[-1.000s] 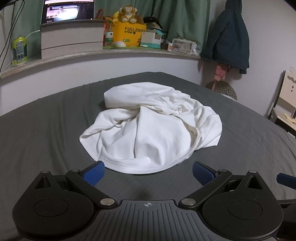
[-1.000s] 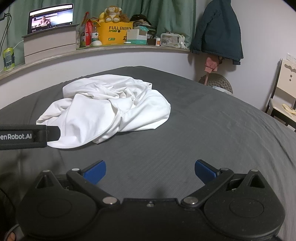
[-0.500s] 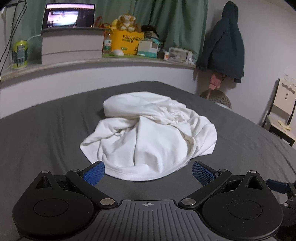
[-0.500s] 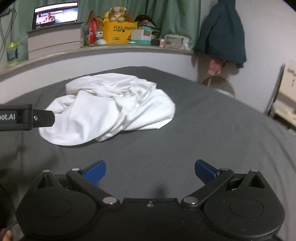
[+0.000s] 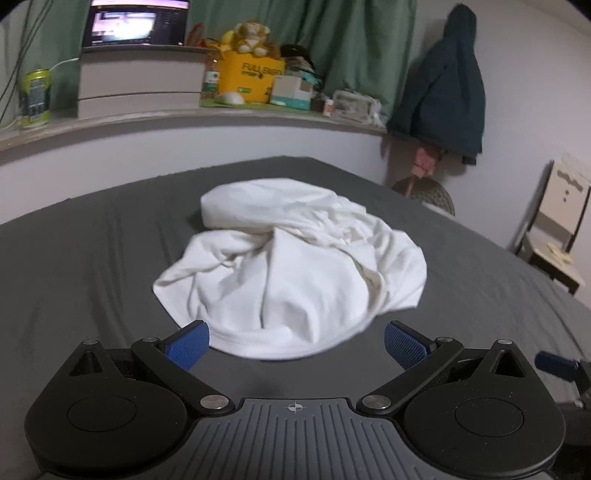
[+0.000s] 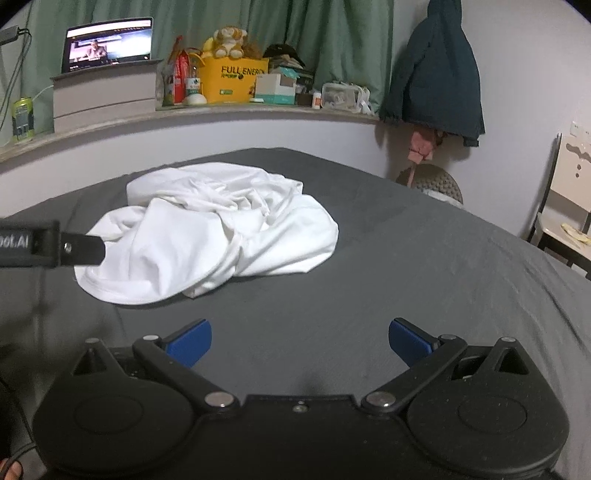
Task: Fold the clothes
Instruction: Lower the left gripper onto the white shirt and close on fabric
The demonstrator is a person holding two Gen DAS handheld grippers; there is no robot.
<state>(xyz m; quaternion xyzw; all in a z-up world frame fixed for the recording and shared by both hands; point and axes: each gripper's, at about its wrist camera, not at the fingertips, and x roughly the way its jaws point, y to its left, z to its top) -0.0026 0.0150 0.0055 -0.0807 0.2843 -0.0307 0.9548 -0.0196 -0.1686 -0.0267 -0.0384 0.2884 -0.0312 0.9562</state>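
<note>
A crumpled white garment lies in a heap on the dark grey bed. My left gripper is open and empty, its blue pads either side of the garment's near hem, just in front of it. My right gripper is open and empty over bare sheet, to the right of and nearer than the garment. The left gripper's finger shows at the left edge of the right wrist view, overlapping the garment's left side. A blue tip of the right gripper shows at the right in the left wrist view.
A curved ledge behind the bed carries a laptop, a green can, a yellow box and clutter. A dark jacket hangs on the right wall. A chair stands right of the bed.
Both grippers have tilted and moved slightly: the garment sits lower in the left wrist view, its hem now between the blue pads. Both stay open. The garment has not moved.
</note>
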